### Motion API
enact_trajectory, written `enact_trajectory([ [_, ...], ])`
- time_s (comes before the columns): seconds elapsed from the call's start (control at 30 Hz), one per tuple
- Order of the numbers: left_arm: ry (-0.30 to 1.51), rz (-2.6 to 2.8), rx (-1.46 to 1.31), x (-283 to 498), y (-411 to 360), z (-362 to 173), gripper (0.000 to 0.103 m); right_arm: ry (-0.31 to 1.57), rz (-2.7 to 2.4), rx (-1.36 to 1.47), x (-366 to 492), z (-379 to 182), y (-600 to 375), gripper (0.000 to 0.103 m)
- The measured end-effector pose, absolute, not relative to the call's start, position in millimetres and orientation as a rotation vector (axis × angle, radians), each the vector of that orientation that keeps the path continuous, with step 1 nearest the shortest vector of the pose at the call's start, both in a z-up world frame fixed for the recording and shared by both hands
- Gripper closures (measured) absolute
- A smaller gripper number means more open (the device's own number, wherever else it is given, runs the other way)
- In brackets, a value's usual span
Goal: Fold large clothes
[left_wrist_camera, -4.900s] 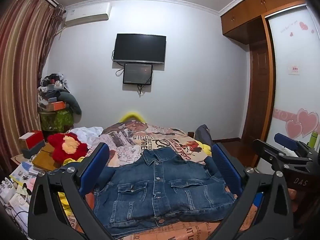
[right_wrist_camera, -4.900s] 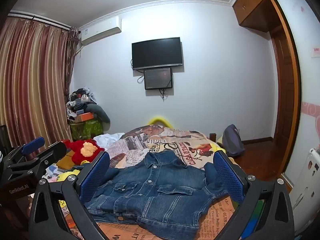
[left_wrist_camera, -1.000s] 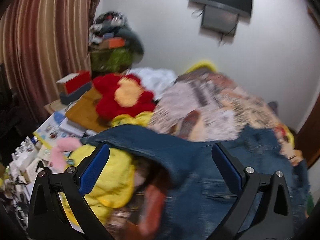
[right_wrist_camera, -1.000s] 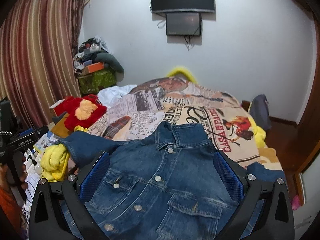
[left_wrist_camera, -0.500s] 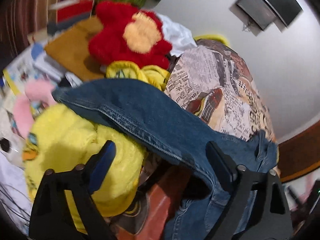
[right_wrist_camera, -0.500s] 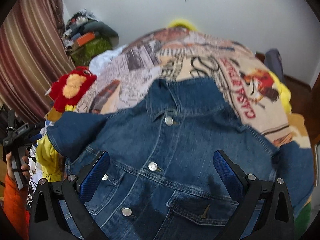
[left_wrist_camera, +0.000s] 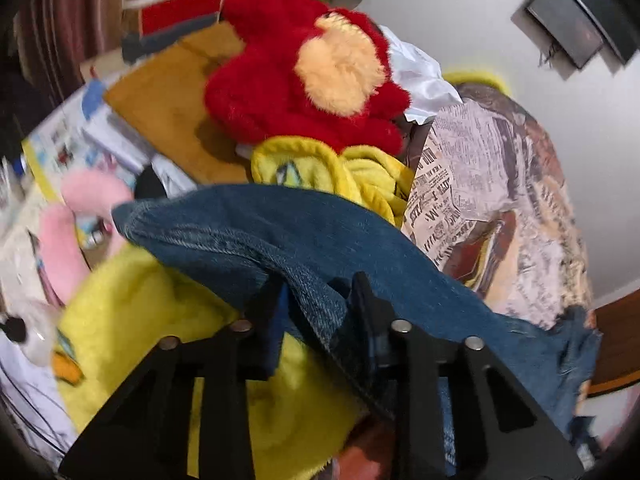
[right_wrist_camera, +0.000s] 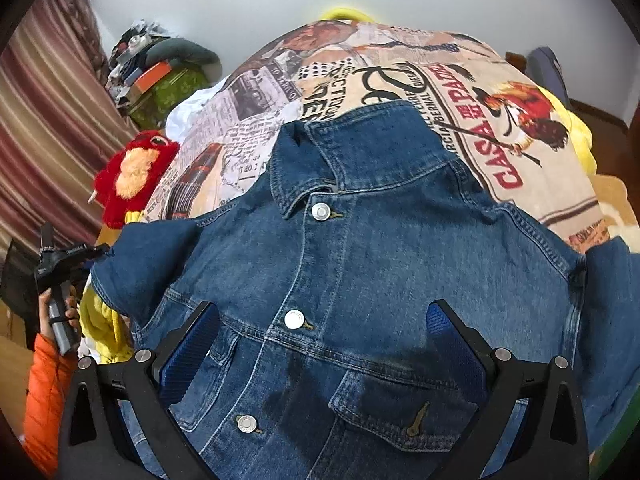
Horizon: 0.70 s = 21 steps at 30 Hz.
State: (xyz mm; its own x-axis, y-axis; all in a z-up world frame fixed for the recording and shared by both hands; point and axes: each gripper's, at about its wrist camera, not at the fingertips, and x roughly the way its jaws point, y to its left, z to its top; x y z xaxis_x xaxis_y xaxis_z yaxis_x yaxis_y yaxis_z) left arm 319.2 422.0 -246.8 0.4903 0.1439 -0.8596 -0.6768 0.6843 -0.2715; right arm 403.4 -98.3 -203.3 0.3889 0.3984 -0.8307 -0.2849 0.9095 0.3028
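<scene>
We see a white wall [right_wrist_camera: 280, 12] across the top of the right wrist view, and a striped brown and cream curtain [right_wrist_camera: 36, 120] filling its upper left edge. Below the wall a bed [right_wrist_camera: 400, 72] spreads through the middle of the frame, covered in a newspaper-and-rooster print with red lettering. Over the bed's near half lies the denim jacket [right_wrist_camera: 380, 248], front up and buttoned, collar toward the wall, filling the centre and lower part of that view; its sleeve [left_wrist_camera: 280, 236] runs off the bed's left edge. At the upper right of the left wrist view we make out a dark screen [left_wrist_camera: 568, 16] mounted on the wall. At the upper left of the right wrist view a heap of bags and boxes [right_wrist_camera: 160, 68] stands against the wall. A red plush toy [left_wrist_camera: 304, 80] with a pale yellow patch sits beside the bed, at the top centre of the left wrist view, with a yellow plush [left_wrist_camera: 168, 320] below it at lower left and a brown board [left_wrist_camera: 172, 92] to its left. Our right gripper [right_wrist_camera: 324, 340] hovers above the jacket's chest with its blue pads wide apart and nothing between them. Our left gripper [left_wrist_camera: 320, 304] is closing, its jaws already pressing a fold of the sleeve between them. At the far left of the right wrist view a hand [right_wrist_camera: 60, 304] in an orange sleeve [right_wrist_camera: 44, 392] grips that tool's handle.
</scene>
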Motion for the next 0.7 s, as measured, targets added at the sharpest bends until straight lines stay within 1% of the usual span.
enact_trajectory([
  [0.03,0.937,0.555,-0.613,322,418,-242,0.080,1.088,0.434,0.126,403,-203,-100,0.000],
  [0.1,0.926,0.556,-0.544,326,408,-229,0.092,1.086,0.428,0.149,403,-200,-105,0.000],
  [0.2,0.878,0.534,-0.455,328,389,-198,0.096,1.076,0.420,0.166,401,-193,-113,0.000],
  [0.3,0.819,0.486,-0.343,331,358,-157,0.097,1.051,0.406,0.155,397,-181,-119,0.000],
  [0.5,0.709,0.305,-0.255,342,283,-93,0.098,0.954,0.372,0.058,384,-149,-128,0.000],
  [0.6,0.690,0.206,-0.211,351,237,-81,0.098,0.907,0.368,0.005,375,-135,-132,0.000],
  [0.7,0.710,0.104,-0.180,364,191,-87,0.098,0.865,0.355,-0.054,364,-123,-139,0.000],
])
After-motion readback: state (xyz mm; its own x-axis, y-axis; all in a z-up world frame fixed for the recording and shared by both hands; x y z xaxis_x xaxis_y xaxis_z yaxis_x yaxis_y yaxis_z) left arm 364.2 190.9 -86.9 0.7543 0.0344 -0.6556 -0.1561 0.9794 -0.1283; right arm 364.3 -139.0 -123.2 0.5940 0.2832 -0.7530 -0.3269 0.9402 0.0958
